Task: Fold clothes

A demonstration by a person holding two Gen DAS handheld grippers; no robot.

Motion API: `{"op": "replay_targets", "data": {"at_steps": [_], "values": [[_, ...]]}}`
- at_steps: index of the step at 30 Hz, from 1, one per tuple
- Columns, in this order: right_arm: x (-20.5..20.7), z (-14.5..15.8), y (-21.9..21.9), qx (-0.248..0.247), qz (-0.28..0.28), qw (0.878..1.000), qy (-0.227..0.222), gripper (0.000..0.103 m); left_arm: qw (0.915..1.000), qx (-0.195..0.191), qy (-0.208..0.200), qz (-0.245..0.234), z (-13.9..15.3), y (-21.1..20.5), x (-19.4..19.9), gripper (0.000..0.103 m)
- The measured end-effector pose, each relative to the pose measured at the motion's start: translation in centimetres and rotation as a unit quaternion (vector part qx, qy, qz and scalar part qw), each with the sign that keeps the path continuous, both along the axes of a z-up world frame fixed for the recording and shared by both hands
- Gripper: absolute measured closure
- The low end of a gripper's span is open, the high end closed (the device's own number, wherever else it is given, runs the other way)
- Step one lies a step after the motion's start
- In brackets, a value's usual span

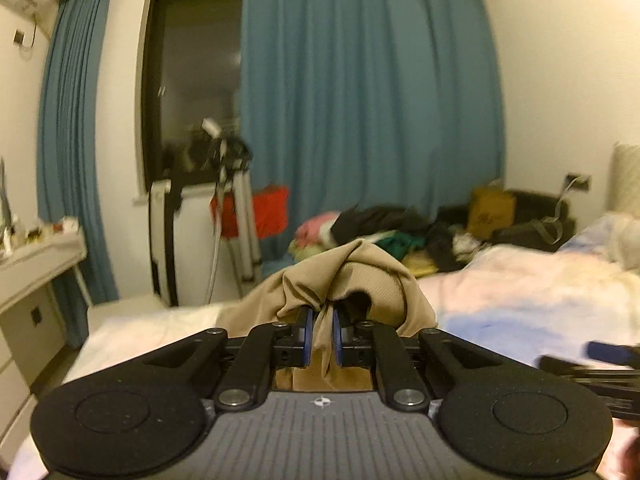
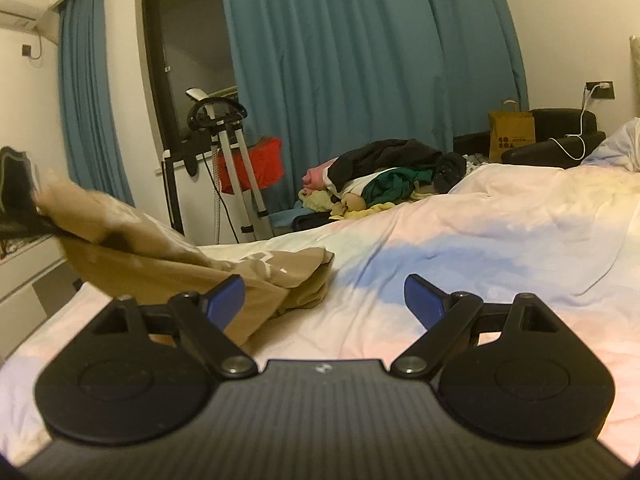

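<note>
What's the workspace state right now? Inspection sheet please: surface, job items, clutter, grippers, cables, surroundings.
Surface: bed with a rumpled pastel duvet.
Job's things: tan garment, one end lifted, the rest lying on the bed.
Clutter: clothes pile at the far side; paper bag beyond it.
Grippers: left gripper shut on the tan garment; right gripper open over the bed, holding nothing.
Cables: white charger cable from a wall socket.
Surroundings: blue curtains, dark window, exercise machine.
</note>
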State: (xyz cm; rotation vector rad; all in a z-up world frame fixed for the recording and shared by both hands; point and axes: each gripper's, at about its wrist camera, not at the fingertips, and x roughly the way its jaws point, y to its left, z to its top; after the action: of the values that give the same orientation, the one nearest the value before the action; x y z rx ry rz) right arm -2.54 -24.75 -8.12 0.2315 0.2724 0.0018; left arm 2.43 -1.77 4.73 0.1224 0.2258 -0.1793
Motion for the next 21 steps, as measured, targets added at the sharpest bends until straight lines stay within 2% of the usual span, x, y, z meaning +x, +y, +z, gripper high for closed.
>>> {"op": "replay_targets", "data": {"at_steps": [3, 7, 10, 13, 16, 21], "values": [[0.0, -0.3, 0.5, 0.014, 0.018, 1.000, 0.003, 0.015, 0.9998, -0.015, 0.000, -0.010, 0.1, 0.9, -2.0, 0.092], [0.4, -1.6, 2.3, 0.020, 0.055, 0.998, 0.014, 0.015, 0.9983, -0.058, 0.008, -0.007, -1.2, 2.6, -2.6, 0.092], [1.3, -2.9, 4.8, 0.000, 0.098, 0.995, 0.026, 0.027, 0.9955, -0.094, 0.010, -0.006, -2.2, 3.9, -2.8, 0.092], [2.2, -4.0, 7.2, -0.001, 0.140, 0.990, 0.026, 0.031, 0.9932, -0.115, 0.013, -0.007, -3.0, 5.1, -2.4, 0.091], [3.1, -4.4, 9.0, -0.008, 0.164, 0.986, 0.012, 0.031, 0.9874, -0.154, 0.036, -0.006, -4.1, 6.9, -1.5, 0.090], [4.2, -3.8, 7.8, 0.049, 0.178, 0.983, -0.017, 0.031, 0.9754, -0.206, 0.076, 0.015, -6.0, 9.0, -0.1, 0.090]]}}
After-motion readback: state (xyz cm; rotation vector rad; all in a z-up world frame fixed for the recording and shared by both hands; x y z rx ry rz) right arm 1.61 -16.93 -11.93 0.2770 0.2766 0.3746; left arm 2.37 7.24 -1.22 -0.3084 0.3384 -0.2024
